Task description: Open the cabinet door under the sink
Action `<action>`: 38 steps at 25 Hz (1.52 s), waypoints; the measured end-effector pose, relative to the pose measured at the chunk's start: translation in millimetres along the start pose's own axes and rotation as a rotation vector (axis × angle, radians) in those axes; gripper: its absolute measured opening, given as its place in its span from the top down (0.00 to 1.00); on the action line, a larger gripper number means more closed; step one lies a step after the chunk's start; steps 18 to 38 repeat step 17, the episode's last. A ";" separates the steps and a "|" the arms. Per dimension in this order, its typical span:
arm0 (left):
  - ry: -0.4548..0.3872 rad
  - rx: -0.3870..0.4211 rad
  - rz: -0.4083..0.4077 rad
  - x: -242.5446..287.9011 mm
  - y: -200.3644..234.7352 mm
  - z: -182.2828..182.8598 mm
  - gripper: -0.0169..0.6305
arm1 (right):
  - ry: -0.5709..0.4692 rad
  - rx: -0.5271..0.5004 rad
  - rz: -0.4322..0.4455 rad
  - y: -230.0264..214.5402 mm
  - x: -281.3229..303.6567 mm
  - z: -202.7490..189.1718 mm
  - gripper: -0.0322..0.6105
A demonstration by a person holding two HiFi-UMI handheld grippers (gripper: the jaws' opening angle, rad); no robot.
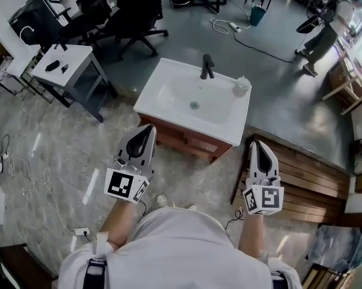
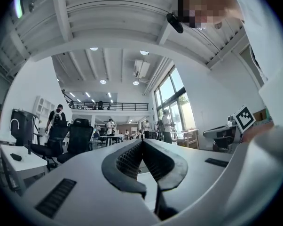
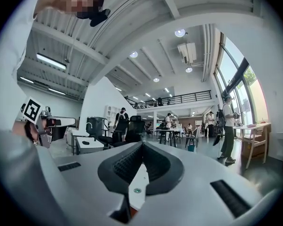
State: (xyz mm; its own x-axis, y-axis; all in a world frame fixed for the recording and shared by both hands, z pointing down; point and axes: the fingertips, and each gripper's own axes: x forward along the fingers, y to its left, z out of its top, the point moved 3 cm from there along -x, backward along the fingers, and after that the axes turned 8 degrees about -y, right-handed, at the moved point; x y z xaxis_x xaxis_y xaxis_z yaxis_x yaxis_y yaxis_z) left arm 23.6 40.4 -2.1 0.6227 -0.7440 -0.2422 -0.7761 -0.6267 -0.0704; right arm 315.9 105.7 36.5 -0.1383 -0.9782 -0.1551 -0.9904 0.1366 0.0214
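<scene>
Directly ahead, the cabinet (image 1: pixel 190 142) shows only as a strip of brown wood under the white sink (image 1: pixel 163 80). Its door looks closed, though the steep downward look hides most of it. The left gripper (image 1: pixel 148 129) hovers near that front's left end, and the right gripper (image 1: pixel 258 144) is out past the sink's right corner. Both are clenched on nothing and held about level, probably poised to reach down for the door's edge or handle, which I cannot make out.

Bright, even daylight from tall windows (image 3: pixel 236 79) — fisheye bending, black vignetted corners.
</scene>
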 end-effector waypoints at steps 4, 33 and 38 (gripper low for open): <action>0.019 -0.015 0.024 -14.8 12.4 -3.3 0.95 | -0.012 -0.002 0.039 18.9 12.8 6.4 0.90; -0.003 -0.002 0.021 -33.9 18.6 10.5 0.95 | -0.031 0.012 0.044 41.5 4.2 10.1 0.90; -0.003 -0.002 0.021 -33.9 18.6 10.5 0.95 | -0.031 0.012 0.044 41.5 4.2 10.1 0.90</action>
